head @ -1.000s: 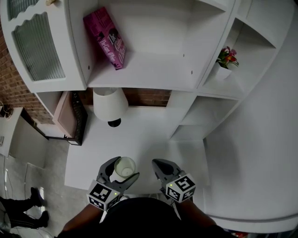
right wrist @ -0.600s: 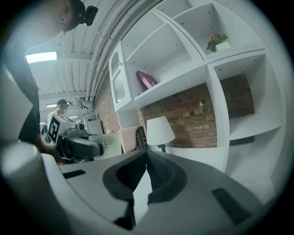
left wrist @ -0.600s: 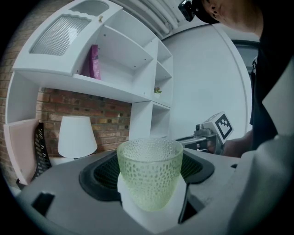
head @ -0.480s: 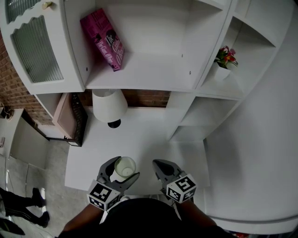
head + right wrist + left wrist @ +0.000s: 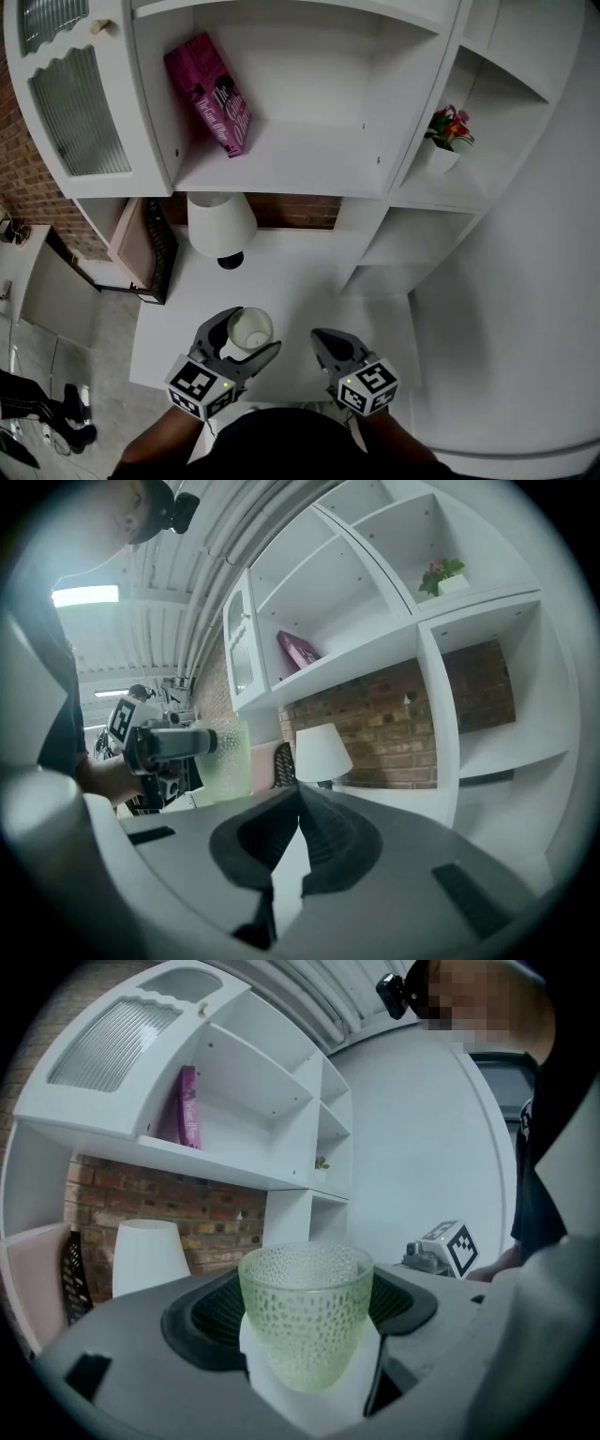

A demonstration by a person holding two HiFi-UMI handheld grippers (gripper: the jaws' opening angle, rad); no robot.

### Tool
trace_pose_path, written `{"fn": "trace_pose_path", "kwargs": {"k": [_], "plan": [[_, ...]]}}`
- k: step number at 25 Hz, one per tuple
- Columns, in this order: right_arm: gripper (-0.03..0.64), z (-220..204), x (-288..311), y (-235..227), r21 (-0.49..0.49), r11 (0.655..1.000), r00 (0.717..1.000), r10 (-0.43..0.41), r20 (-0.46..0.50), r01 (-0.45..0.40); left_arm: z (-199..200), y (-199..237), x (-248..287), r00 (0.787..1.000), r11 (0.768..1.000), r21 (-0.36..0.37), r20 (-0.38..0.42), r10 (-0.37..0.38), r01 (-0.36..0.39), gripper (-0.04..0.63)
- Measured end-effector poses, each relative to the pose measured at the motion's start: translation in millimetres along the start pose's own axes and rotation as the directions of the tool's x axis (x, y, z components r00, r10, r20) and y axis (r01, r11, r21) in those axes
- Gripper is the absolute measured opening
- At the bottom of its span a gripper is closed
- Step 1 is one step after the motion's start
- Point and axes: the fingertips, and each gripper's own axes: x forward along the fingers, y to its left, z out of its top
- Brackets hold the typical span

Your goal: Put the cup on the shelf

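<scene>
Pale green dimpled glass cup [image 5: 305,1312] stands upright in our left gripper [image 5: 246,337], jaws clamped against its sides, in front of the white cone-shaped lamp [image 5: 220,223]. Our right gripper [image 5: 326,339], also in front of that lamp, has jaws pressed together, empty.

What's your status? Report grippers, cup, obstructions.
Left gripper shut on pale green dimpled glass cup, upright. Right gripper shut, empty. White shelf ahead holds one leaning pink book; open space beside it.
</scene>
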Motion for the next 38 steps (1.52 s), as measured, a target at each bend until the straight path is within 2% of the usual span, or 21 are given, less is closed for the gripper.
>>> {"fn": "trace_pose_path", "kwargs": {"k": [7,19,24,30,38], "plan": [[0.005,3,-2,-1,-0.011,1.0,1.0,0.01,0.005,-0.01,62,3,15,0.998,0.996,0.093,0.062,-0.004,-0.002,0.383],[0.005,4,-12,-4,-0.01,0.999,0.999,0.035,0.026,-0.035,171,17,39,0.987,0.98,0.196,0.159,-0.011,-0.021,0.383],[0.005,5,-16,-5,-0.015,0.999,0.998,0.05,0.026,-0.05,205,27,56,0.984,0.985,0.174,0.18,-0.016,-0.016,0.383],[0.005,6,-20,-11,-0.019,0.998,0.998,0.06,0.024,-0.06,242,42,79,0.983,0.983,0.185,0.185,-0.016,-0.019,0.383],[0.005,4,-25,-21,-0.017,0.998,0.998,0.058,0.019,-0.058,272,79,119,0.986,0.987,0.153,0.166,0.015,-0.041,0.383]]}}
